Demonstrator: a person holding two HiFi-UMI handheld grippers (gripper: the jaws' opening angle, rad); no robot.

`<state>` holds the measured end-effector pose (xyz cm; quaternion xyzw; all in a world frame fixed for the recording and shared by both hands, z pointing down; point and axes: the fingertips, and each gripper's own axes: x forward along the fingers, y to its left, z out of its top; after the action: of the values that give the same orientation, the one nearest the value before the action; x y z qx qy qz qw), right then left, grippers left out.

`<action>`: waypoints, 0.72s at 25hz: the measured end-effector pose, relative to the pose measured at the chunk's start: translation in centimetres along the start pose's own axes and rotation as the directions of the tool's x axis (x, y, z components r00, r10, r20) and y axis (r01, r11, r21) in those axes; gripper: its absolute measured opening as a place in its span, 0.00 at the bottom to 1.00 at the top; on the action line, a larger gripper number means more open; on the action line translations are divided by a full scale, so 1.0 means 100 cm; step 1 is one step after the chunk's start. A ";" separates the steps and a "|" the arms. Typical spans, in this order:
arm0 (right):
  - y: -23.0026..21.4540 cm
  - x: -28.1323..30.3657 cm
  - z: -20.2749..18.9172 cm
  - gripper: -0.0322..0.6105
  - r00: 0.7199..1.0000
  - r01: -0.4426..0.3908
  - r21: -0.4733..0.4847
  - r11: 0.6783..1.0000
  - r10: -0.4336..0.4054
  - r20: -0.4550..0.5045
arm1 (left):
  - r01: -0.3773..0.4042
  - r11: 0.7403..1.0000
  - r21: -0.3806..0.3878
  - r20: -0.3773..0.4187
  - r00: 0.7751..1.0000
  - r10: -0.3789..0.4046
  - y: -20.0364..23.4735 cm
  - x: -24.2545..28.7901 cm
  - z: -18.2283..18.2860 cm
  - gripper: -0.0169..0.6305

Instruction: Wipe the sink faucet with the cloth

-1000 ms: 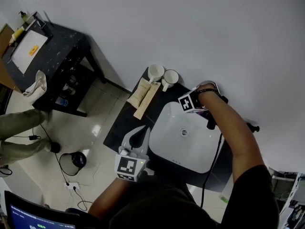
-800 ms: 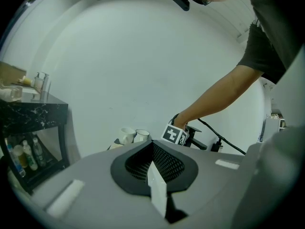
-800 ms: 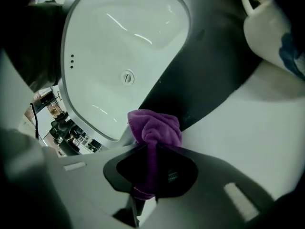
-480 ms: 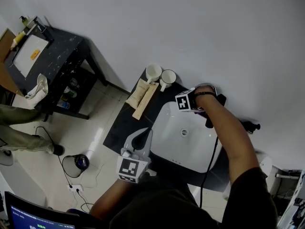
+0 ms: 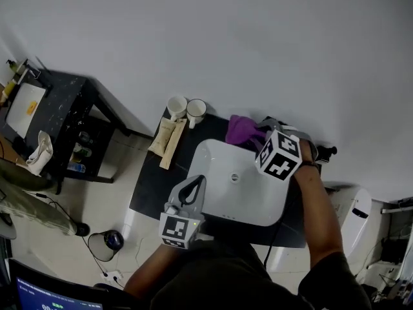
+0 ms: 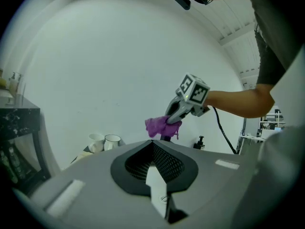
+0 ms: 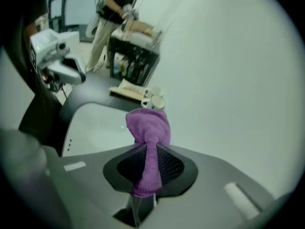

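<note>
Over the back edge of the sink (image 5: 222,196): our right gripper (image 7: 145,151) pinches the purple cloth (image 7: 148,125), bunched above the jaws.
At the basin's front-left corner: our left gripper (image 6: 153,149), jaws pressed together, empty.
Behind-left of the sink: we see two mugs (image 5: 186,108).

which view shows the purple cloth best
The right gripper view: the purple cloth sits large and centred, pinched between the shut jaws. The head view shows only a small purple bunch by the white sink's back edge; the left gripper view shows it distant, hanging from the right gripper.
</note>
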<state>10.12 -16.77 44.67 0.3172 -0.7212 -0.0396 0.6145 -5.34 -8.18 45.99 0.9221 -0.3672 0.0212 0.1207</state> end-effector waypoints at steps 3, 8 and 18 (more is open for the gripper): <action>-0.001 -0.053 -0.028 0.14 0.984 0.100 0.187 0.977 -0.125 0.129 | 0.030 1.000 0.005 -0.001 1.000 -0.030 -0.015 0.006 0.003 0.05; 0.019 -0.074 -0.127 0.14 0.959 0.233 0.336 0.912 -0.272 0.074 | 0.067 0.998 0.012 -0.026 0.997 -0.067 -0.035 0.014 -0.005 0.05; 0.086 0.035 -0.197 0.14 0.992 0.036 0.409 0.912 -0.083 0.097 | 0.100 0.994 0.049 -0.037 0.994 -0.099 -0.066 0.027 0.002 0.05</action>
<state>24.37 -5.19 56.31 0.4571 -0.7371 0.0747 0.4922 1.12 -5.34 44.78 0.9415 -0.3179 0.0404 0.1045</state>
